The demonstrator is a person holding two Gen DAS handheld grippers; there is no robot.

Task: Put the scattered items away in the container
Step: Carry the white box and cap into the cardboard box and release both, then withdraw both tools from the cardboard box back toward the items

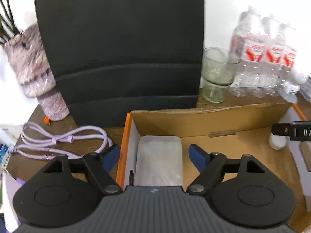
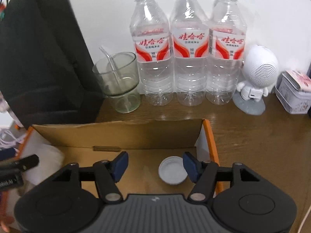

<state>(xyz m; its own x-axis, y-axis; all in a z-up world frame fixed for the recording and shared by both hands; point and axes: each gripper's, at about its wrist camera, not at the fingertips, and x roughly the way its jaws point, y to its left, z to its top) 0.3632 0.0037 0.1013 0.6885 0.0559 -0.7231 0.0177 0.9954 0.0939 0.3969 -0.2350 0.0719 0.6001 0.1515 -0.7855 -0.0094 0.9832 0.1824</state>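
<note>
Box (image 1: 194, 122) holds a blurred pale packet (image 1: 159, 163), its near end hidden.

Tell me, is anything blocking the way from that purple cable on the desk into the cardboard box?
Only the box's own orange-edged side wall stands between them. The purple cable lies on the desk just outside it, so it must be lifted over. The left claw hangs open above the box, holding nothing.

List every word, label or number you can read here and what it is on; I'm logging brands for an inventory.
"娃哈哈" in red: label of each of the three water bottles.
Smaller print under that name: too small to read.
"DA": cut-off white letters on the right gripper, seen from the left wrist.
"AI": end of blurred lettering on the left gripper.
Patterned tin: no legible text.
</note>
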